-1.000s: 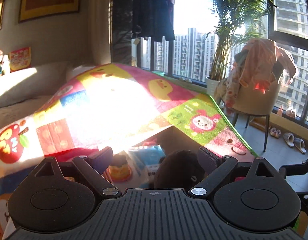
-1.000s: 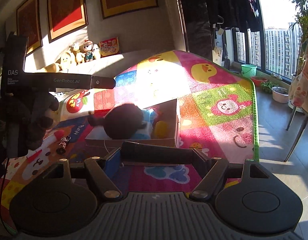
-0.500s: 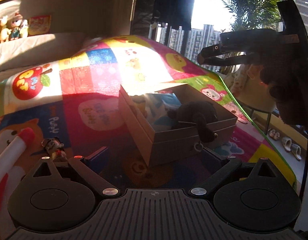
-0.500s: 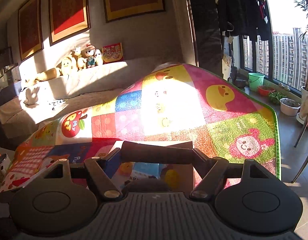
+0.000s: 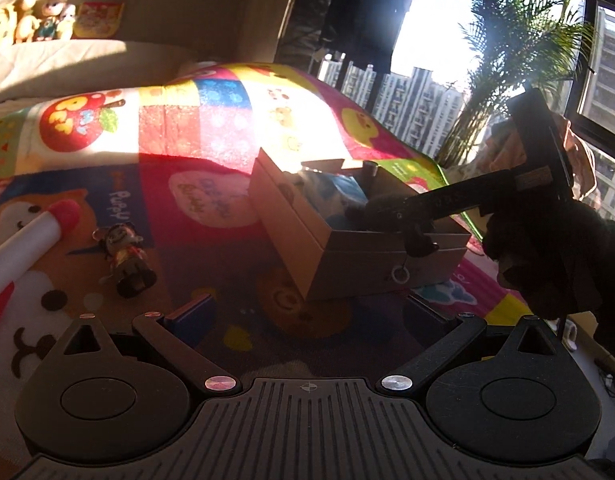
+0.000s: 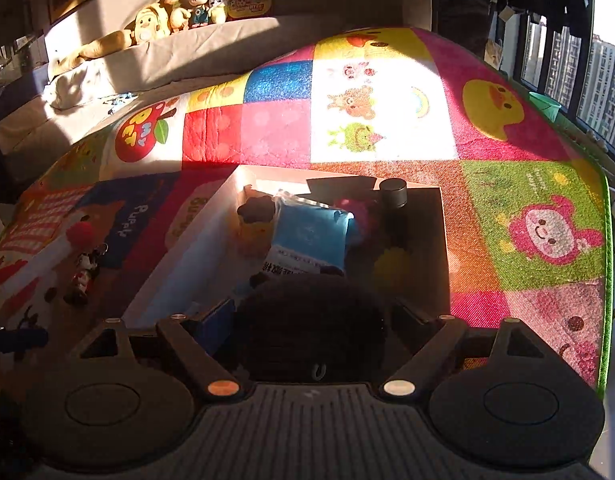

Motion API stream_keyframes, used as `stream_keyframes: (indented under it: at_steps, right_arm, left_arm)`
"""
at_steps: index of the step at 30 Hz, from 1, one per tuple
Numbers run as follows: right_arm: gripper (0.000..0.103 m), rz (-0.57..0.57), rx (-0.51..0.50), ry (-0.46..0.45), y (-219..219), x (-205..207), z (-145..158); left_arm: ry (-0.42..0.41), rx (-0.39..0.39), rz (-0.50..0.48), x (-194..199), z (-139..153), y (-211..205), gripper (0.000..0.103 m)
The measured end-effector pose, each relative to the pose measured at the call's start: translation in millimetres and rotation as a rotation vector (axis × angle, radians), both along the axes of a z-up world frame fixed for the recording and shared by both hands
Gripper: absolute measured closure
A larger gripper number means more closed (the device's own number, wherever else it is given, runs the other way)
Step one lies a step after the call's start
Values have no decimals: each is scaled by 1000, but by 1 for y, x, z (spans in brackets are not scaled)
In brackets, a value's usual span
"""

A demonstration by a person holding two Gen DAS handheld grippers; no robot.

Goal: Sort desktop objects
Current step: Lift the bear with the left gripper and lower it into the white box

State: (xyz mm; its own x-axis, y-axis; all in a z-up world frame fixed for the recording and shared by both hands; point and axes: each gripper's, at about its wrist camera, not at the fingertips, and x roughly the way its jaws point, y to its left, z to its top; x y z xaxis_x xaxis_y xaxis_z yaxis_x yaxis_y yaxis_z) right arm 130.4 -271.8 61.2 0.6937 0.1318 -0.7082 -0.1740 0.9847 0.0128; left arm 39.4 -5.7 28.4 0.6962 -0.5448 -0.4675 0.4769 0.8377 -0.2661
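A cardboard box [image 5: 291, 232] stands on the colourful play mat; it also shows in the right wrist view [image 6: 179, 256]. It holds a blue packet [image 6: 307, 236], a black cylinder [image 6: 393, 194], yellow and pink items and a dark plush toy [image 5: 391, 212]. My right gripper [image 6: 313, 320] is open over the box's near end, its fingers on either side of the dark plush toy [image 6: 311, 324]; whether they touch it is unclear. My left gripper [image 5: 307, 312] is open and empty, low over the mat in front of the box. A small figurine keychain [image 5: 125, 256] lies left of the box.
A white tube with a red end [image 5: 31, 236] lies at the left on the mat. Plush toys [image 6: 175, 8] line the sofa back. A window with a palm plant [image 5: 507, 60] and a chair is at the right. The mat's green edge [image 6: 605, 280] runs along the right.
The right gripper has tipped down over the box, and the black bar it held is gone from its fingers. The left gripper has drawn a little closer to the mat; the figurine looks nearer.
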Motion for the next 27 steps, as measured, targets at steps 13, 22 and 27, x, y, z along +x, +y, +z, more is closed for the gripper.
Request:
stream_keyframes:
  at_steps: [13, 22, 27]
  right_arm:
    - [19, -199, 94, -274, -39, -10, 76]
    - [14, -140, 149, -149, -38, -4, 35]
    - [15, -171, 173, -200, -47, -13, 44]
  left_arm:
    - [11, -16, 27, -2, -2, 6, 1]
    - [6, 21, 21, -8, -3, 4, 1]
    - [28, 20, 47, -3, -7, 8, 0]
